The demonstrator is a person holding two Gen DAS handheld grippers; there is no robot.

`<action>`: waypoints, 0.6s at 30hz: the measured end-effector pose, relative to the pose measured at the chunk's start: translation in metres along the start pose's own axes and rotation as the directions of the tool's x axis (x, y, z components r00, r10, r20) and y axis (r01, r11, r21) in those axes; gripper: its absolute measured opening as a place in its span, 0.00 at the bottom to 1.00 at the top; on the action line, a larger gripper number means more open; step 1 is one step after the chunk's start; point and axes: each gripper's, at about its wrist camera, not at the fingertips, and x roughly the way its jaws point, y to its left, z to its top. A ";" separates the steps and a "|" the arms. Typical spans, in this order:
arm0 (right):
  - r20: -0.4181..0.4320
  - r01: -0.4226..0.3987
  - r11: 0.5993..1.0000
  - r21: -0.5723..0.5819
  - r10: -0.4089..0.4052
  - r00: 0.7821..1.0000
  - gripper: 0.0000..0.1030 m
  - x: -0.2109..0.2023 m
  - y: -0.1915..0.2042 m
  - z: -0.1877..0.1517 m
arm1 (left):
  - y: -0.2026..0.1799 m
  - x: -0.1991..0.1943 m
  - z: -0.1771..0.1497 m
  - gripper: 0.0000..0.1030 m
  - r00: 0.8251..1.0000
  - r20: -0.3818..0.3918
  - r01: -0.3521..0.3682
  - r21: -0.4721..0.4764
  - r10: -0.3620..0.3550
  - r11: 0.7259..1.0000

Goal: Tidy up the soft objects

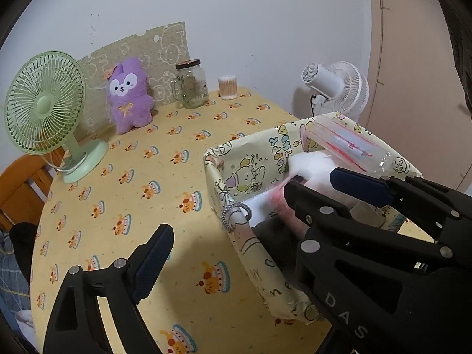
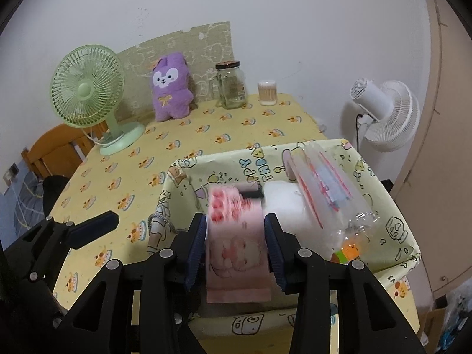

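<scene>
Two grippers over bin point(image 2: 392, 206): right gripper point(image 2: 235, 244) clamps pink pack point(image 2: 233, 236) by both sides; left gripper point(image 1: 233, 218) wide open, empty. Pack looks soft, light, slippery film; side grip mid-length should hold.

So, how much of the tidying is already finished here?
Done: a white soft bundle and a clear plastic bag already lie in the fabric basket. In hand: the right tongs hold a pink printed pack over the basket; the left tongs are open and empty. Left: the purple plush toy sits by the wall.
</scene>
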 end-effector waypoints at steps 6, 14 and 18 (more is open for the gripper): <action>0.022 0.040 0.999 0.009 -0.040 0.999 0.69 -0.007 -0.010 0.000 | -0.008 0.002 0.005 0.90 1.000 0.006 0.026 -0.001 -0.026 1.000; 0.044 0.070 0.997 0.018 -0.071 0.997 0.76 -0.022 -0.021 0.006 | -0.017 -0.006 0.014 0.90 0.999 0.036 0.040 -0.012 -0.039 0.999; 0.066 0.072 0.997 0.020 -0.074 0.995 0.79 -0.032 -0.020 0.010 | -0.018 -0.015 0.016 0.91 0.998 0.062 0.030 -0.020 -0.028 0.999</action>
